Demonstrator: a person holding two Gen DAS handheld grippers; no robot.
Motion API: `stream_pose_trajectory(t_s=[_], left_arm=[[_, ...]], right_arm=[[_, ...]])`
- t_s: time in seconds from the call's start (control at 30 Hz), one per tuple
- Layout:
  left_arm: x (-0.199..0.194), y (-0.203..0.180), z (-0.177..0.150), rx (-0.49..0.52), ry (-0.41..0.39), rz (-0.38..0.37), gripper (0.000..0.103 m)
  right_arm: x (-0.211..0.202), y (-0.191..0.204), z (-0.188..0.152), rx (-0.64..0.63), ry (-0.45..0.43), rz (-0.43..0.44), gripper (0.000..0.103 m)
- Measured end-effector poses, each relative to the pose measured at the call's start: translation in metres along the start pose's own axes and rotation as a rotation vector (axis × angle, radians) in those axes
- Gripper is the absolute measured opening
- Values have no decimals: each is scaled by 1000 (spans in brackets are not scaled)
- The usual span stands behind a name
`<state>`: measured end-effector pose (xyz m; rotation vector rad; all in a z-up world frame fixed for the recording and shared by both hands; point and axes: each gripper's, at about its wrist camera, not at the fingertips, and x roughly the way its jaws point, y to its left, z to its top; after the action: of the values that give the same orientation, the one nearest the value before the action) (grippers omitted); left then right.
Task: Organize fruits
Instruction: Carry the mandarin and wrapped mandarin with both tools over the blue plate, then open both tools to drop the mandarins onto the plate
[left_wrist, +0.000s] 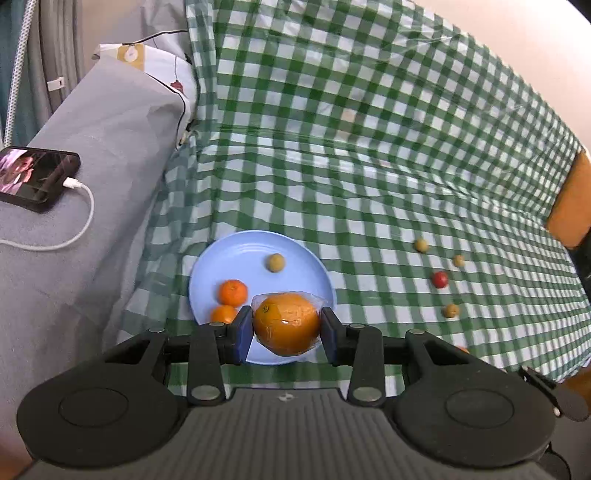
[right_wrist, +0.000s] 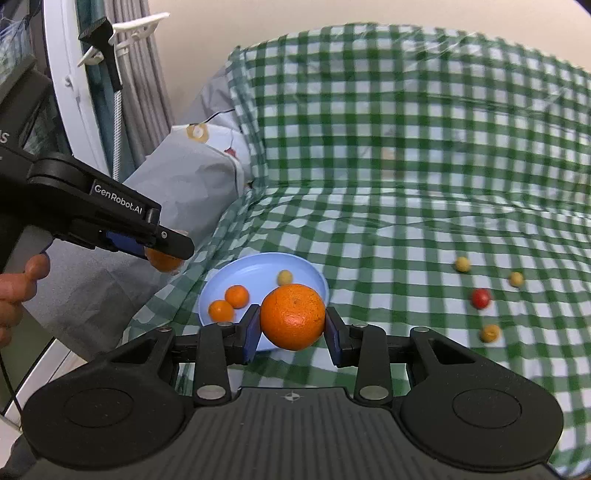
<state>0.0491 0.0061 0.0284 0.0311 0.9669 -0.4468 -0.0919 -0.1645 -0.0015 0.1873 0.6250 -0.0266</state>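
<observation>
Blue plate holds two tangerines and a small yellowish fruit; each hand-held gripper clamps an orange.

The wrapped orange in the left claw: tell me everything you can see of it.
The wrapped orange is large, round and deep orange, sealed in clear, crinkled plastic film with a stem dimple facing up-left. The left claw grips it by both sides between blue pads, holding it in front of the near rim of the blue plate.
</observation>
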Motion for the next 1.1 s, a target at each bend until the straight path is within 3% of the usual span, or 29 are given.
stream_pose_trajectory(t_s=[0.23,0.53,0.9,0.97,1.0,1.03,1.07,1.1], left_arm=[[35,18,7,27,34,42,42],[98,28,14,96,66,90,42],[147,30,20,95,115,98,43],[146,31,21,93,95,101,60],[142,32,22,87,79,99,88],[137,32,23,79,58,97,102],[129,32,23,70,22,93,103],[121,31,22,73,1,86,103]], right_arm=[[61,15,10,-37,39,28,38],[133,19,6,-93,126,-5,38],[178,14,-3,-101,200,-13,38],[181,15,-3,-111,207,0,39],[182,16,-3,-121,207,10,42],[181,19,-1,-138,198,16,58],[179,22,0,-158,193,9,76],[175,25,2,-174,185,-1,81]])
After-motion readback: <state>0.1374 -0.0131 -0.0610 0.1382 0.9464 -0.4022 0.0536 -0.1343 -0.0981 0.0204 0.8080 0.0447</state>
